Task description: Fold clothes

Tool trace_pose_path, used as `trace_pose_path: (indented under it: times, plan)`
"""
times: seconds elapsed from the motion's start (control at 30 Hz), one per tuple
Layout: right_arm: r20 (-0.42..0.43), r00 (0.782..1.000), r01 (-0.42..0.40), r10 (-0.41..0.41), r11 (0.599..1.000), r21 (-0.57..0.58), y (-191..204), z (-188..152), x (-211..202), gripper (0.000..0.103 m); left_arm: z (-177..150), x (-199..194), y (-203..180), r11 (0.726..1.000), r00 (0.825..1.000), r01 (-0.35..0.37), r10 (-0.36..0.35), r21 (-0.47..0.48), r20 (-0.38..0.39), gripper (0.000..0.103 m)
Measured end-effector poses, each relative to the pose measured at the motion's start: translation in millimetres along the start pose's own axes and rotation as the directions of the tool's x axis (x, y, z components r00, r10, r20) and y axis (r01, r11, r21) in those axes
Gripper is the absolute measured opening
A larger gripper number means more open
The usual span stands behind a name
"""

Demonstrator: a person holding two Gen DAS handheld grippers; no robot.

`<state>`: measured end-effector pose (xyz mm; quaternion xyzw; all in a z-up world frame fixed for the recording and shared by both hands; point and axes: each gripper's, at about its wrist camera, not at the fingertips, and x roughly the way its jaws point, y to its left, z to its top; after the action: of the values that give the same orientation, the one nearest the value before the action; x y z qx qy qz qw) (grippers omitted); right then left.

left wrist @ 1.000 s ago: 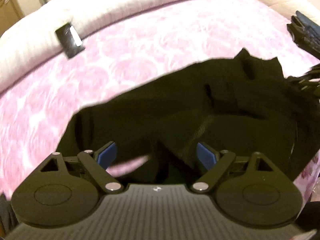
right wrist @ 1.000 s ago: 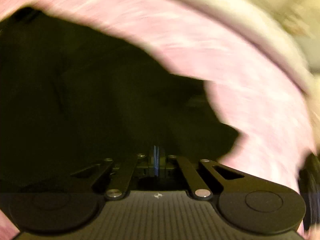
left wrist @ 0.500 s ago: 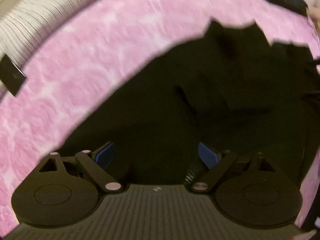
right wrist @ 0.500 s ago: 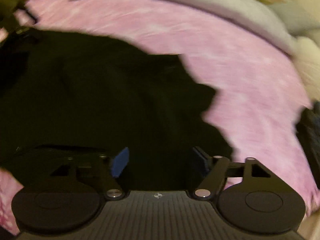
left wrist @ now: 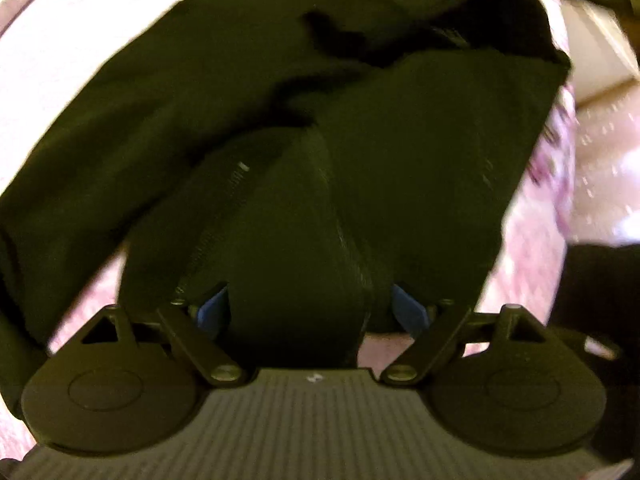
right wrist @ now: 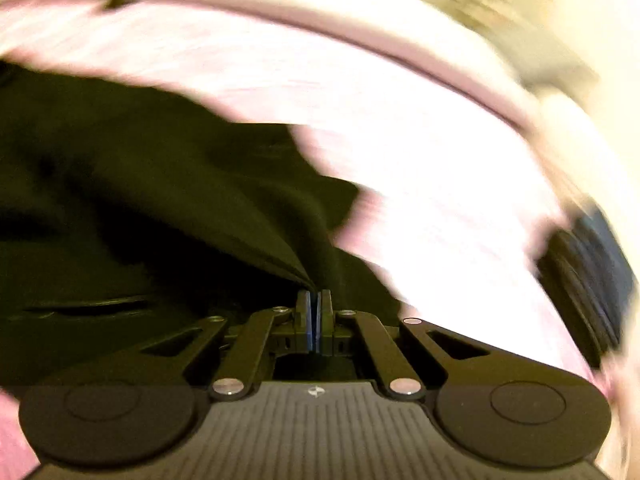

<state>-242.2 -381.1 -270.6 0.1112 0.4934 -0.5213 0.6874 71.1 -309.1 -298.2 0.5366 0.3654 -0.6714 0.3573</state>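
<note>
Nearest the right wrist camera, the right gripper [right wrist: 315, 312] has its blue pads pressed together on a ridge of the black garment [right wrist: 160, 200], and the cloth runs taut from the pinch toward the left. Half a second ago the same jaws stood spread over the cloth, so the grip is newly made. In the left wrist view, the left gripper [left wrist: 310, 312] has its blue pads [left wrist: 408, 312] set wide apart, with a thick band of the black garment [left wrist: 400, 140] lying between them and extending forward; whether the pads bear on it cannot be determined. Compared with half a second ago, this camera has closed in, and the cloth now fills most of its view. Judgement: one edge is secured and the other side is being positioned for a hold, which fits either a lift to spread the garment or the carrying over of a fold; the pictures do not settle which. Beyond the garment lies the pink patterned bedspread [right wrist: 440, 200], on which the garment rests in bunched folds, not flat. Both views are motion-blurred. No brand, label or legible writing is visible anywhere.
</note>
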Motion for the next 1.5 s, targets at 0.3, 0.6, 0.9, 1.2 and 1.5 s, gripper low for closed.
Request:
trace_pose_path:
  times: [0.3,0.6,0.9,1.2,1.5]
  plan:
    - [-0.378,0.898,0.37,-0.225,0.851,0.372,-113,-94,-13,0.0,-17,-32,-4,1.0,0.999,0.019,-0.018,-0.018,0.037,0.082]
    - [-0.359,0.915,0.352,-0.186,0.804,0.479,-124,-81,-19,0.041,51,-64,61,0.996,0.975,-0.044,0.061,-0.083,0.214,0.083]
    - [-0.038,0.996,-0.058,0.078,0.927,0.371,-117,15,17,0.068,186,1,59,0.988,0.959,-0.123,0.092,0.099,0.268,0.084]
    - [-0.048,0.935,-0.338,0.351,0.923,0.184,-114,72,156,0.068,272,81,84,0.963,0.968,-0.201,0.166,0.182,0.19,0.084]
    - [-0.068,0.865,-0.481,0.497,0.86,0.172,-106,89,223,0.068,279,120,110,0.968,0.987,-0.146,0.128,0.204,0.097,0.088]
